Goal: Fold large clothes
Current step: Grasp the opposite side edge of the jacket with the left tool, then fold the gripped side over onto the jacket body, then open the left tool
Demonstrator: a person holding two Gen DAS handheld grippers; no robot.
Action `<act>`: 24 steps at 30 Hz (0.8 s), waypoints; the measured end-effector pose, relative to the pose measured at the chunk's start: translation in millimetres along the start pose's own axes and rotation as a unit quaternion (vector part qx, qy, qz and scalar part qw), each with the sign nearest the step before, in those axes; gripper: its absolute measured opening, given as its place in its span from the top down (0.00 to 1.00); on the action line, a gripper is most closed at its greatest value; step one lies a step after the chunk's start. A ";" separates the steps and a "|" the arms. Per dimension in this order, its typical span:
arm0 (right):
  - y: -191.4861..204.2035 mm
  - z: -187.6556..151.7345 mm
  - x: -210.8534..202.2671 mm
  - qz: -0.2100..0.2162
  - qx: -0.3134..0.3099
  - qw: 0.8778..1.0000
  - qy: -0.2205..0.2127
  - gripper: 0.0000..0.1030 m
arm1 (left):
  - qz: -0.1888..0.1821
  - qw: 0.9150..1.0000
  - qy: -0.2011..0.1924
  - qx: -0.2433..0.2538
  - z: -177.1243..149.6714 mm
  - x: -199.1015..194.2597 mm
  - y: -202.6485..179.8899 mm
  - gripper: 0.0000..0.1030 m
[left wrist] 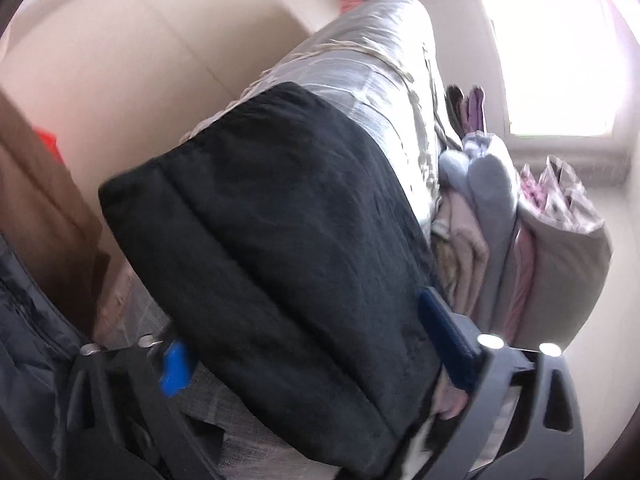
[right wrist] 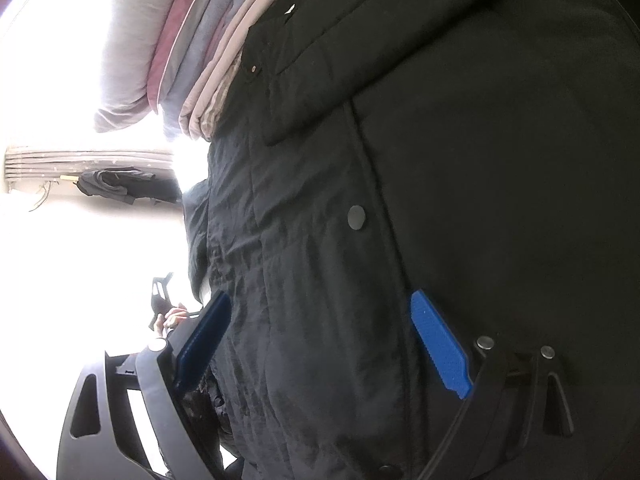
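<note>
A thick black padded coat (left wrist: 280, 248) is folded into a bulky bundle that fills the left wrist view. My left gripper (left wrist: 304, 344) has its blue-padded fingers on either side of the bundle, jaws wide and pressed against it. In the right wrist view the same black coat (right wrist: 400, 200), with snap buttons and a flap, fills the frame. My right gripper (right wrist: 324, 340) also straddles a thick fold of it, blue pads on both sides.
A stack of folded clothes and bedding (left wrist: 520, 232) lies beside the coat, also in the right wrist view (right wrist: 180, 52). A silvery quilt (left wrist: 380, 60) lies beyond. A bright window (left wrist: 560, 60) and a brown cabinet (left wrist: 44, 208) flank the scene.
</note>
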State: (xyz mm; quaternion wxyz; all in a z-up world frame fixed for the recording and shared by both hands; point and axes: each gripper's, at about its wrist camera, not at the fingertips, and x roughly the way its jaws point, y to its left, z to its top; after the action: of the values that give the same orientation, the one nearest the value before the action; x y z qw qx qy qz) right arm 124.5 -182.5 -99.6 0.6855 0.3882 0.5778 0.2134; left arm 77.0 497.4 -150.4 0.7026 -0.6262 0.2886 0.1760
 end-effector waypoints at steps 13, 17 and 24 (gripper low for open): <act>12.1 1.3 -15.3 0.029 -0.002 1.000 -0.011 0.15 | 0.028 0.953 -0.147 0.262 -56.0 -55.8 -126.0 0.88; 21.8 4.6 -59.9 0.061 -0.018 0.996 -0.059 0.15 | -0.002 0.931 -0.152 0.331 -101.6 -72.0 -186.3 0.88; -15.8 -4.9 -147.0 0.106 0.019 0.982 -0.154 0.15 | -0.043 0.869 -0.108 0.480 -255.5 -47.8 -286.0 0.88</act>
State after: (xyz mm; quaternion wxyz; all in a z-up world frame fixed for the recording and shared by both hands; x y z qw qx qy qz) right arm 81.9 -299.6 -20.0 0.7323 0.4881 0.4250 0.2119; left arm 167.0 208.1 89.5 0.9504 -0.2006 0.2320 0.0519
